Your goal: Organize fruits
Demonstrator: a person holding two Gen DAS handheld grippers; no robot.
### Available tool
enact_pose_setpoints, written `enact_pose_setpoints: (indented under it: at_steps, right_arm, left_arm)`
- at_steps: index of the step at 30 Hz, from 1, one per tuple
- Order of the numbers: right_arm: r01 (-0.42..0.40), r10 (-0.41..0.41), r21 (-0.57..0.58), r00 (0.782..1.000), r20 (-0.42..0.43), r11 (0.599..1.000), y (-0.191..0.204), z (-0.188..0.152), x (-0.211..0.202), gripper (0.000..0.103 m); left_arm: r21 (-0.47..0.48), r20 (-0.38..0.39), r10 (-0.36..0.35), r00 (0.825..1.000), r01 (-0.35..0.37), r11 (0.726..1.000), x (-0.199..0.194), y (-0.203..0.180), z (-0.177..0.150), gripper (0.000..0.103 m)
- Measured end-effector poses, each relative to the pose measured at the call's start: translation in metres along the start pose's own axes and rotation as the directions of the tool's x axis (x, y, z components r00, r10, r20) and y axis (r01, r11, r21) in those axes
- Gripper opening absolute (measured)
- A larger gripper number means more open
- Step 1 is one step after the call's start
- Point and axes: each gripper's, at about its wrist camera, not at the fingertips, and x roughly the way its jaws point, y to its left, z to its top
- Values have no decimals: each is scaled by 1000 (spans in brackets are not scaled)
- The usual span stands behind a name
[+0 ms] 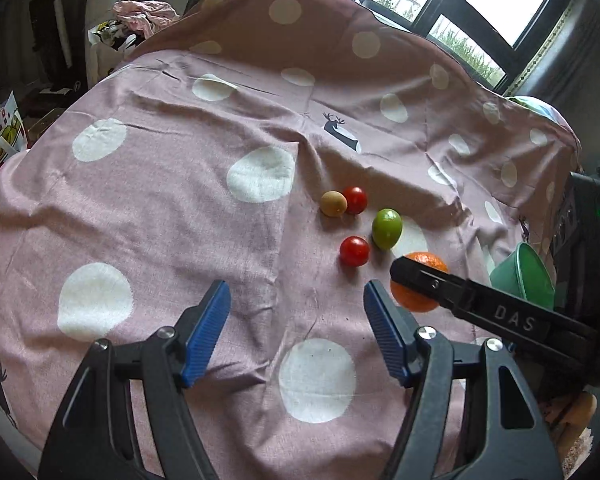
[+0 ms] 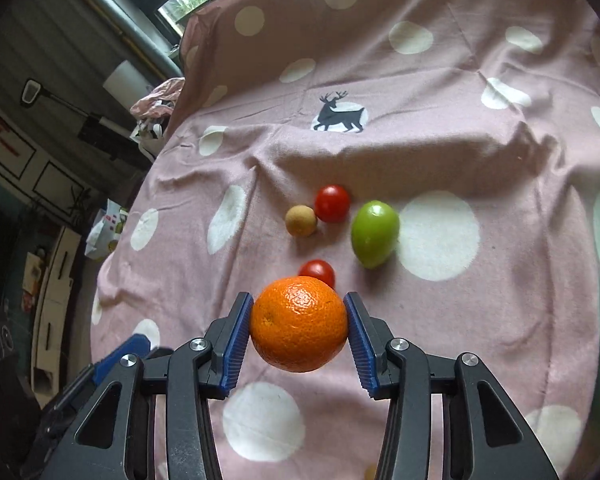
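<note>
right tool [image 2: 299, 330] closed on the orange [image 2: 299, 323], blue pads [image 2: 237, 344] pressing its two sides at about mid-height; fruit looks lifted just clear of the pink spotted cloth [image 2: 480, 320], though from the left wrist view contact underneath is hard to rule out. left tool [image 1: 296, 328] stands wide apart, holding nothing, hovering over bare cloth near the fruit. four fruits loose on the covered counter: near red tomato [image 2: 317, 273] just behind the orange, green fruit [image 2: 375, 233] to its right, far red tomato [image 2: 332, 203] touching or almost touching the small tan fruit [image 2: 301, 221]. green bowl [image 1: 524, 280] sits at the right edge, close by the right tool, the likely place for the fruit. risks, as i judge them: orange is round and slick-skinned, held only at two narrow contacts, so a quick swing toward the bowl could roll it out of the pads. a drop here would land on or beside the near tomato and scatter the cluster; the cloth is wrinkled and slopes off at the edges, so round fruit could run off the counter. squeezing harder may bruise the rind. the two tools are close; crossing paths could knock the orange.
</note>
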Motion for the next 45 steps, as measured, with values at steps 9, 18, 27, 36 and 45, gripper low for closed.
enact_pose_setpoints:
  at_steps: [9, 18, 27, 36, 45]
  right_arm:
    - [44, -35, 132, 997, -73, 990, -57, -30, -2, 48]
    - [51, -43, 111, 996, -73, 993, -61, -28, -5, 48]
    - [32, -27, 124, 999, -35, 992, -66, -27, -19, 58]
    - [-12, 13, 123, 1000, -2, 992, -64, -24, -31, 58]
    - [-29, 26, 118, 999, 31, 993, -64, -22, -35, 58]
  left_arm:
    - [150, -57, -39, 998, 47, 987, 21, -42, -18, 65]
    - [162, -129, -71, 989, 91, 983, 42, -60, -30, 54]
    - [178, -112, -101, 989, 120, 977, 39, -65, -31, 52]
    - [168, -114, -157, 981, 175, 970, 36, -73, -35, 51]
    - [179, -149, -193, 970, 218, 959, 41, -85, -42, 51]
